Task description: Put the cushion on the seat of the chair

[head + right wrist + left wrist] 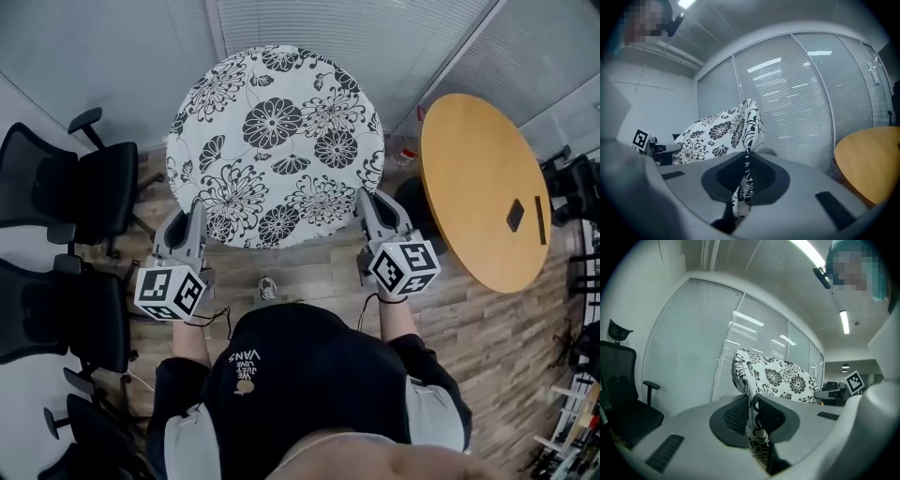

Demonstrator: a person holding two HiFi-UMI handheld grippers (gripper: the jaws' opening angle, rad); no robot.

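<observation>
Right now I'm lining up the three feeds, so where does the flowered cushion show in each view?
Head view: cushion upper centre, near edge pinched by the left gripper and right gripper.
Left gripper view: cushion at centre, rising rightward from the clamped jaws.
Right gripper view: cushion centre-left, rising from the clamped jaws.
Shared landmark: the window blinds behind it.

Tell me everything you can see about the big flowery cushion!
The cushion is big and round, white with black flowers all over, and looks like soft fabric. It is held up above the floor, its flowery face turned up toward the head camera. The left gripper and right gripper each pinch its near edge between their fingers, one on each side, and the fabric bunches there.
</observation>
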